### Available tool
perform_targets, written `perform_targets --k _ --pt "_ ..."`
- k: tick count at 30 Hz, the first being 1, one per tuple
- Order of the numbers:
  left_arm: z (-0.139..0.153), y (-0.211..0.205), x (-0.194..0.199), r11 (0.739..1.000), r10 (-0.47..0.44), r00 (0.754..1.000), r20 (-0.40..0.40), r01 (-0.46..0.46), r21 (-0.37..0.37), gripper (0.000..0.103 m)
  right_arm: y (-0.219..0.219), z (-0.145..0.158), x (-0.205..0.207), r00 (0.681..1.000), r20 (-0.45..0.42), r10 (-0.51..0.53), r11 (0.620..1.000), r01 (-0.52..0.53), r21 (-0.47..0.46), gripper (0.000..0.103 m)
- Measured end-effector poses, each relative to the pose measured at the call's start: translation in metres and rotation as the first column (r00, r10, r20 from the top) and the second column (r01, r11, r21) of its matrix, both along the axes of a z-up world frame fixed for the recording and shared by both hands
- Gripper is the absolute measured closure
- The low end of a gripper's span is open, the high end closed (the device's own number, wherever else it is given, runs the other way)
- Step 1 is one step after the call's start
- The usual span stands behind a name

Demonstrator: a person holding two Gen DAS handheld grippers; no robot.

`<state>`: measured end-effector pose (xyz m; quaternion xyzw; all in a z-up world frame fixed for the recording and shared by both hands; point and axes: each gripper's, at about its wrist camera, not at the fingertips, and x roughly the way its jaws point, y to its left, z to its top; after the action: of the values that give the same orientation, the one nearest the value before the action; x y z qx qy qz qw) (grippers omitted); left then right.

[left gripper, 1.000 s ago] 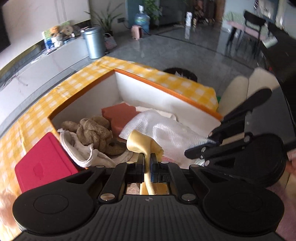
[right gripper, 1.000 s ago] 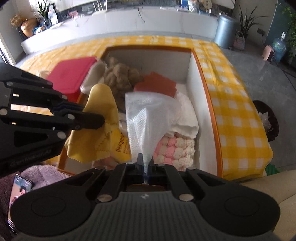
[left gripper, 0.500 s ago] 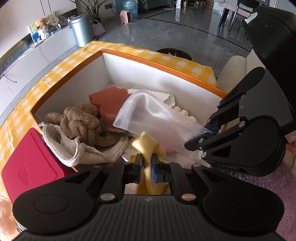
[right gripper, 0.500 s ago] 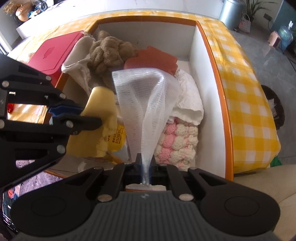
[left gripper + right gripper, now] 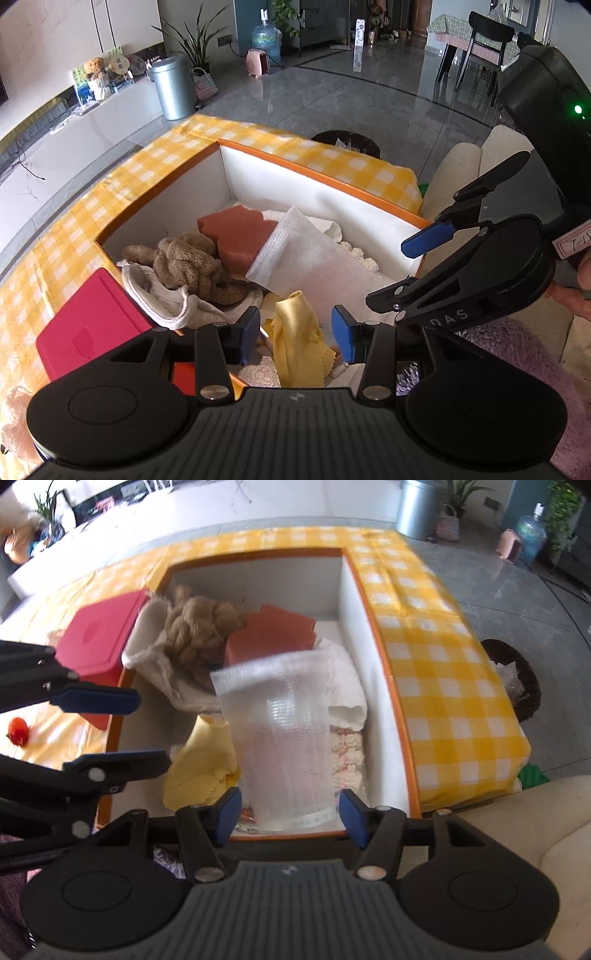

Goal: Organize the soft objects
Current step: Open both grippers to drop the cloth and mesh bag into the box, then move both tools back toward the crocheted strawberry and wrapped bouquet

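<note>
Fingers (image 5: 248, 334) of the left gripper (image 5: 295, 336) stand well apart, with the yellow cloth (image 5: 297, 341) lying crumpled between them and gripped by neither. Likewise spread, the right gripper (image 5: 288, 814) hovers at the near rim of the white box (image 5: 364, 686), its blue fingers (image 5: 228, 812) on either side of the white mesh cloth (image 5: 280, 738) without pinching it (that cloth looks blurred here).

Inside the box the mesh cloth drapes over a pink-and-white knobbly item (image 5: 349, 755) and a white towel (image 5: 345, 686); beyond lie a terracotta sponge (image 5: 236, 236), a brown knotted plush (image 5: 188, 264) and a cream drawstring bag (image 5: 162, 293). A red lidded container (image 5: 88, 326) sits against the box's left rim on the yellow checked surface (image 5: 74, 229).

Only the right wrist view shows a small red object (image 5: 17, 731) on that surface; only the left wrist view shows the steel bin (image 5: 171, 86) and the dining chair (image 5: 482, 48) across the floor.
</note>
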<state>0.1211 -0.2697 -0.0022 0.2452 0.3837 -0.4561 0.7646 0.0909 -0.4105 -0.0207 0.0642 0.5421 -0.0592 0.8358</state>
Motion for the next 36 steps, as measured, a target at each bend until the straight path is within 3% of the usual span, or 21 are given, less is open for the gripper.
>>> perform_targets --k 8,15,20,27,36 --pt "0.029 0.036 -0.014 0.996 0.051 0.998 0.034 -0.048 -0.078 0.048 0.015 0.025 -0.028 0.987 0.138 -0.077 0.997 0.079 -0.013 0.034" --pt "0.042 0.073 -0.024 0.982 0.125 0.991 0.053 -0.116 -0.146 0.048 0.046 0.032 -0.045 0.960 0.252 -0.120 0.987 0.142 -0.074 0.032" --pt "0.046 0.104 -0.029 0.964 0.197 0.980 0.042 -0.186 -0.189 0.048 0.072 0.033 -0.058 0.941 0.301 -0.155 0.986 0.167 -0.014 0.029" --pt "0.041 0.160 -0.032 0.924 0.346 0.937 0.057 -0.329 -0.195 0.048 0.125 0.024 -0.061 0.941 0.313 -0.130 0.991 0.127 0.029 0.026" --pt "0.021 0.237 -0.023 0.837 0.522 0.853 0.007 -0.510 -0.197 0.048 0.186 0.005 -0.040 0.960 0.281 -0.024 0.998 0.009 0.056 0.026"
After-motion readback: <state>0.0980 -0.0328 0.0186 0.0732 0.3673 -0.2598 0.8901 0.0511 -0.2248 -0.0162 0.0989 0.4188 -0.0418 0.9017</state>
